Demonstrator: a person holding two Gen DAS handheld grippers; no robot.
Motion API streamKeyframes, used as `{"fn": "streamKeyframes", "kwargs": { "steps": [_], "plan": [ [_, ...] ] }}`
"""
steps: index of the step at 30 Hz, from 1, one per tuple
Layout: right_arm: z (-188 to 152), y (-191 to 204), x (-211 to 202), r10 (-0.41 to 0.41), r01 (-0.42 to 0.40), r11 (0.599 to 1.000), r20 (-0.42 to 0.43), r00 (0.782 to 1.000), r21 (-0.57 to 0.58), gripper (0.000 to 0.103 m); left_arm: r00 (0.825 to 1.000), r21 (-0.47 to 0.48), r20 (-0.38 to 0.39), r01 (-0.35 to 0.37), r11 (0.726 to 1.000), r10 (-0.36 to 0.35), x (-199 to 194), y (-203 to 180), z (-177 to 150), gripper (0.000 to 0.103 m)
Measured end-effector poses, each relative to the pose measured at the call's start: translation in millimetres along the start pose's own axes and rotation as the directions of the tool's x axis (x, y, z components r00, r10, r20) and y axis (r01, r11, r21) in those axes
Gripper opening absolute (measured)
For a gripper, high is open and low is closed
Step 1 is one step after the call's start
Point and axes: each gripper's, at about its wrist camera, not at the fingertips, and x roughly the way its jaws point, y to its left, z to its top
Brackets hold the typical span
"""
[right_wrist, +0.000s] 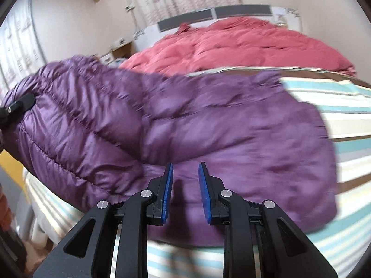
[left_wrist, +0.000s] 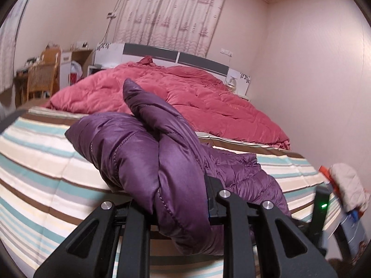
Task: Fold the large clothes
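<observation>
- While the left wrist view looks up the bed (left_wrist: 41, 153), the left gripper (left_wrist: 180, 199) is clamped on a thick fold of the purple jacket (left_wrist: 139, 153). The bunched padding stands up in front of the lens, and the rest of the jacket trails off to the right across the striped sheet, short of the red quilt (left_wrist: 185, 92).
- Over in the right wrist view, the jacket (right_wrist: 185, 120) lies crosswise on the bed, its long axis running left to right. The right gripper (right_wrist: 185, 185) hangs above the near edge, jaws parted, blue pads (right_wrist: 168, 185) bare, holding nothing. The left gripper (right_wrist: 16, 108) pinches the far-left end, so the left hand has the cloth.
</observation>
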Motion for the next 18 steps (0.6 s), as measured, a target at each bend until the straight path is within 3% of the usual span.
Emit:
{"fn": "streamKeyframes", "kwargs": {
  "steps": [4, 12, 18],
  "plan": [
    [-3.3, -37.9, -14.4, -0.104, 0.104, 0.992, 0.003, 0.995, 0.065, 0.023, 1.0, 0.066, 0.01, -0.014, 0.998, 0.013, -3.7, -22.9, 1.6, 0.018],
    [-17.3, -98.7, -42.5, -0.217, 0.206, 0.957, 0.035, 0.975, 0.205, 0.023, 0.999, 0.258, 0.032, -0.046, 0.965, 0.039, -1.5, -75.5, 7.7, 0.019],
    [-15.8, -129.1, -53.6, -0.34, 0.321, 0.911, 0.029, 0.94, 0.257, 0.023, 0.998, 0.419, 0.045, -0.063, 0.906, 0.049, 5.5, -124.4, 7.6, 0.02]
  ]
}}
